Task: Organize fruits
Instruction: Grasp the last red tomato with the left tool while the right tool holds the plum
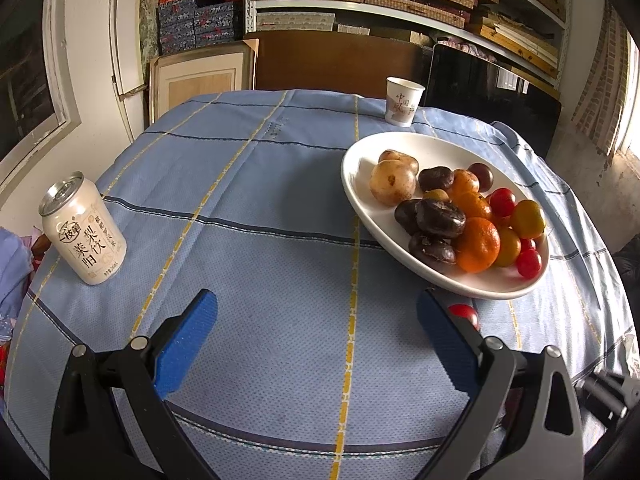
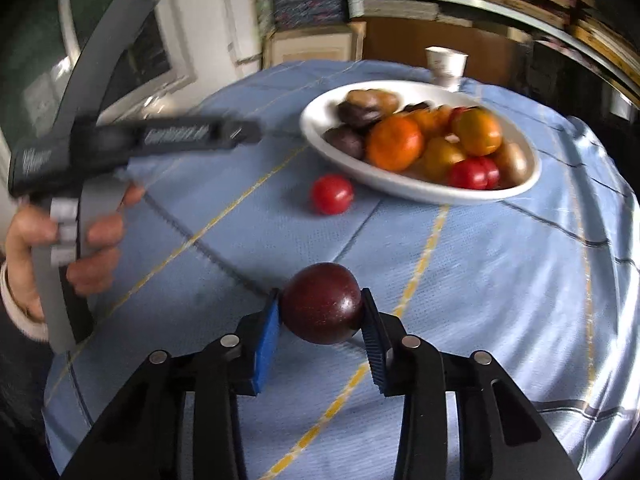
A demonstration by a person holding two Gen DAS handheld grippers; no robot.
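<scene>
The right gripper (image 2: pixel 322 316) clasps a round dark-purple plum (image 2: pixel 322 308) between its blue pads, well in front of the white oval fruit plate (image 2: pixel 420 190). The left gripper (image 1: pixel 316 336) stands unclenched and empty. A small red tomato (image 2: pixel 332 194) lies on the blue-checked surface (image 2: pixel 500 280) just beside that plate.

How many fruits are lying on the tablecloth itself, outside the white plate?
1 for certain: a red tomato beside the white plate. A dark plum is between the right gripper pads, near the cloth; contact unclear. Others may be hidden.
</scene>
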